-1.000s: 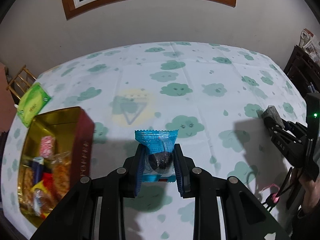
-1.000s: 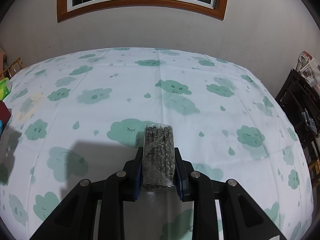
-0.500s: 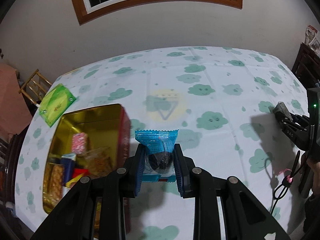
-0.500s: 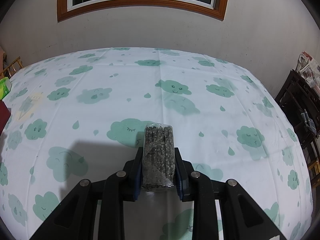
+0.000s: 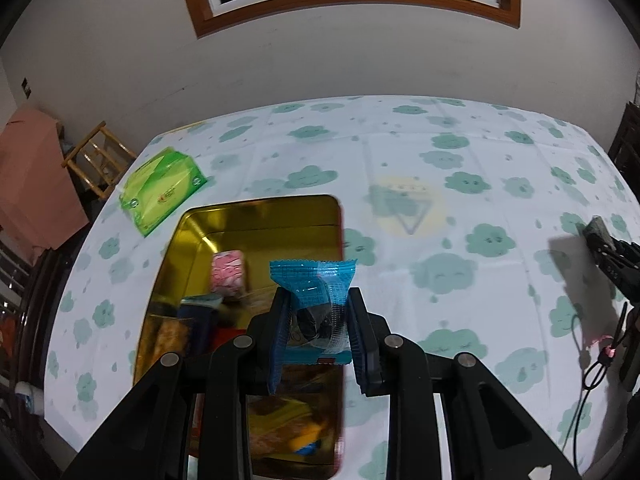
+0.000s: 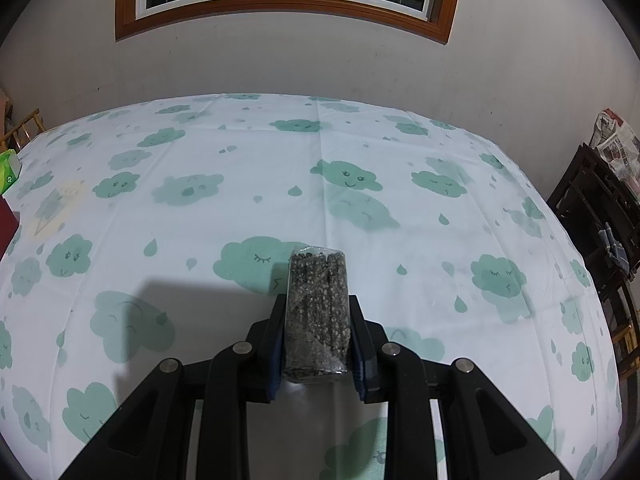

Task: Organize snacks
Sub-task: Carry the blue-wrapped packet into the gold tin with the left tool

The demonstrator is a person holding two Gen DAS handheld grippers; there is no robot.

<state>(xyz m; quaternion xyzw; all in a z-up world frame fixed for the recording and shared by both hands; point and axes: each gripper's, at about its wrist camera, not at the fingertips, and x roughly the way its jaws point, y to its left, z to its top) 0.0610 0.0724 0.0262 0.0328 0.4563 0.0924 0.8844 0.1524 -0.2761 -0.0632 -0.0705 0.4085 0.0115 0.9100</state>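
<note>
The left gripper (image 5: 316, 320) clamps a blue snack packet (image 5: 314, 300) above the gold tin's (image 5: 256, 216) right edge. The right gripper (image 6: 316, 332) grips a dark seed bar (image 6: 316, 312) over the tablecloth (image 6: 400, 200).

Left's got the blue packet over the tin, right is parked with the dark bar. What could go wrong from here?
1. The blue packet hangs above the gold tin's right wall; released here it may catch the rim or fall onto the tablecloth.
2. The tin's near half is already crowded, so the packet may perch on top.
</note>
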